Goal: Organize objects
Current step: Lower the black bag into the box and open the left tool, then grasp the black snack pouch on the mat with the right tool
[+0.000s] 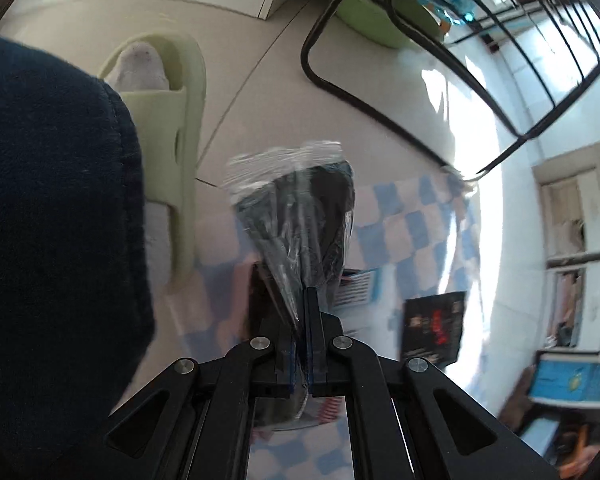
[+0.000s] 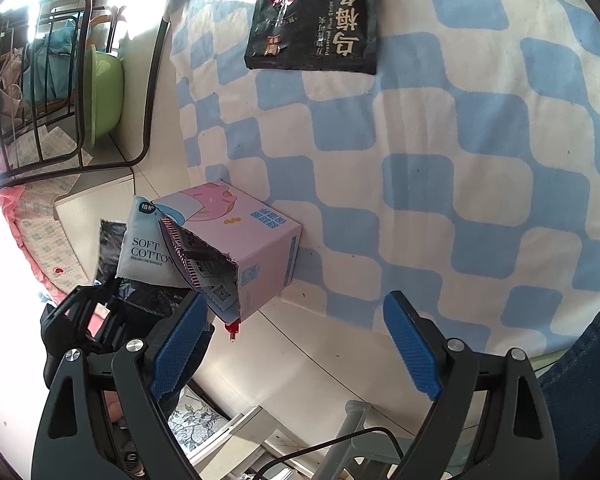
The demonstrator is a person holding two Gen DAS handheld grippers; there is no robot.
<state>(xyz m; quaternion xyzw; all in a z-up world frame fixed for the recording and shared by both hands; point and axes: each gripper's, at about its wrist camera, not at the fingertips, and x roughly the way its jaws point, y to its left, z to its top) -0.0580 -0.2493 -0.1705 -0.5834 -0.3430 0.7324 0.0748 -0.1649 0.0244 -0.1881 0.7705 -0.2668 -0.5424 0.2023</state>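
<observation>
1. Left wrist view: left gripper [image 1: 302, 344] clenched on a dark cellophane packet [image 1: 300, 224], frame centre; carrying step, by the look of it; pink box [image 1: 358, 284] just behind.
2. Right wrist view: right gripper [image 2: 296, 344] released, empty, lower centre; plum-strip pouch [image 2: 316, 16] on checkered cloth [image 2: 460, 152], top centre; probably next to reach for.

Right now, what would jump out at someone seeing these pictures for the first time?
The left tongs are shut on a crinkly dark packet held above the floor. On the blue-checked cloth stands a pink carton with its end torn open, and a black plum-strip bag lies farther back.
</observation>
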